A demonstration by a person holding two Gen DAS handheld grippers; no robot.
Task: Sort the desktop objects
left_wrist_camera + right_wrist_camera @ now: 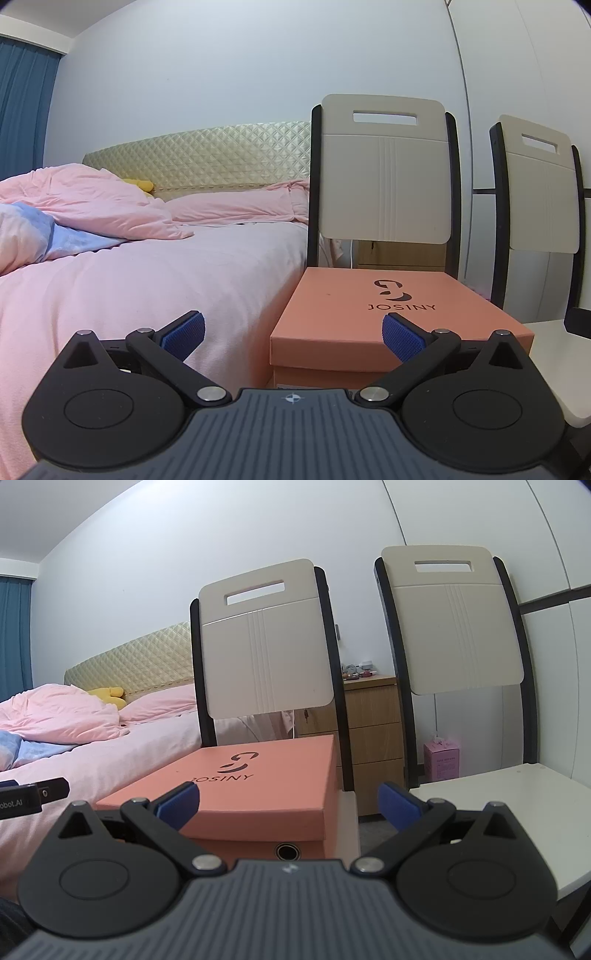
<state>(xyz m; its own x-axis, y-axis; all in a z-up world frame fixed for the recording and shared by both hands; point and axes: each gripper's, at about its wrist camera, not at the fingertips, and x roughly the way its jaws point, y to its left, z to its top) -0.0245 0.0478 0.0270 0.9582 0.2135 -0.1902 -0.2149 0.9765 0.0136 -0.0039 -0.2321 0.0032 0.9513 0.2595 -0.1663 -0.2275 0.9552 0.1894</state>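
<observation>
A closed salmon-orange shoe box marked JOSINY [388,310] sits on the seat of a cream chair [386,166]. It also shows in the right wrist view [258,786], with a round hole in its front wall. My left gripper [293,338] is open and empty, just short of the box's front left corner. My right gripper [288,805] is open and empty, in front of the box's front right corner. The left gripper's body [33,797] shows at the left edge of the right wrist view.
A bed with pink bedding [147,266] lies left of the chair. A second cream chair [454,627] with a white seat [517,812] stands to the right. Behind are a wooden drawer unit [373,720] with small items and a pink carton [441,758] on the floor.
</observation>
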